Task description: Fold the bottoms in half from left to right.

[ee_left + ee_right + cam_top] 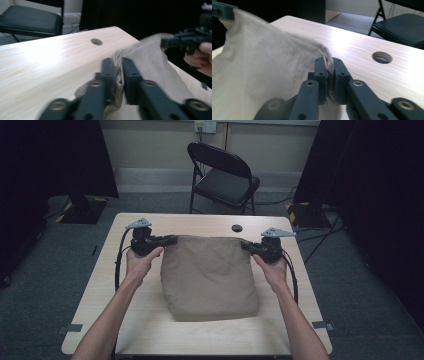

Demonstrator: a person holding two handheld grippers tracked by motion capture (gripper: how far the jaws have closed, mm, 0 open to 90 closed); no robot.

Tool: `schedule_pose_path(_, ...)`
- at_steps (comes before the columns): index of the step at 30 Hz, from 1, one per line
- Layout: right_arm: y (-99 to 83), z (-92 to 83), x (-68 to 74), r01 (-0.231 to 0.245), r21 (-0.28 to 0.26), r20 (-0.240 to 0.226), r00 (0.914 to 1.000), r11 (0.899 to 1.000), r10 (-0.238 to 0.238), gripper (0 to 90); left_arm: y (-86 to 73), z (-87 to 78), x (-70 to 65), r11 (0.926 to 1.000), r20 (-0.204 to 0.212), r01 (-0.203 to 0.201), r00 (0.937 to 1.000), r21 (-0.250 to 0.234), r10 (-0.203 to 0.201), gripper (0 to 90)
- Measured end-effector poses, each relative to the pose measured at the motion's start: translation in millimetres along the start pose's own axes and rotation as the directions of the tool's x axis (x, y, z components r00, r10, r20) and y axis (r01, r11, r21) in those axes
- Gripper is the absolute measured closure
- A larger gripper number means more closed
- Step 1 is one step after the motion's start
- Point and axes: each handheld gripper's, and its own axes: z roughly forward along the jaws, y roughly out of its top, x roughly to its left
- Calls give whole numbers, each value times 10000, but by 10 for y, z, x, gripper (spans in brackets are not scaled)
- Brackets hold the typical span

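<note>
My left claw [172,239] pinches far left corner of cushion cover [207,275]; fabric bunched between jaws. My right claw [245,245] nips far right corner, jaws nearly together on cloth. Cover lies mid tabletop [100,295], far edge stretched between claws. Chair [225,175] beyond tabletop.

Matt tan cloth cover [207,275] on smooth pale wood table [140,320]

Plain tan pillowcase [208,275], pale wood-grain table [200,335], black chair [223,175].
</note>
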Motion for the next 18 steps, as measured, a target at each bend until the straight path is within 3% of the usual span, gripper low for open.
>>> schedule_pose_path(2, -5, 4, -41, -30, -94, 532, 9986, 10000, 35, 646, 0, -11, 52, 9998, -60, 203, 9998, -31, -203, 648)
schedule_pose_path(3, -1, 1, -59, -21, -75, 790, 9969, 10000, 27, 634, -7, -15, 51, 9999, -197, 151, 9997, -25, -151, 627)
schedule_pose_path(4, 0, -17, -96, -143, -155, 891, 9959, 9998, 157, 610, -29, -26, 49, 9998, -14, 178, 9998, -38, -178, 624)
schedule_pose_path(5, -7, -43, -147, -472, -367, 765, 9958, 9982, 499, 594, -42, -29, 42, 9998, 83, 190, 9998, -26, -190, 623)
schedule_pose_path(7, -23, -82, -165, -543, -368, 823, 9950, 9978, 571, 590, -71, -41, 6, 10000, 113, 22, 9999, 70, -23, 619)
schedule_pose_path(11, -36, -152, -89, -178, 137, 592, 9981, 9997, 169, 578, -86, -125, -68, 9999, 274, -136, 9995, -12, 136, 637)
schedule_pose_path(18, -78, -346, 114, 434, 387, 132, 9989, 9983, -439, 548, -123, -313, -254, 9953, 598, -935, 9940, 239, 920, 604)
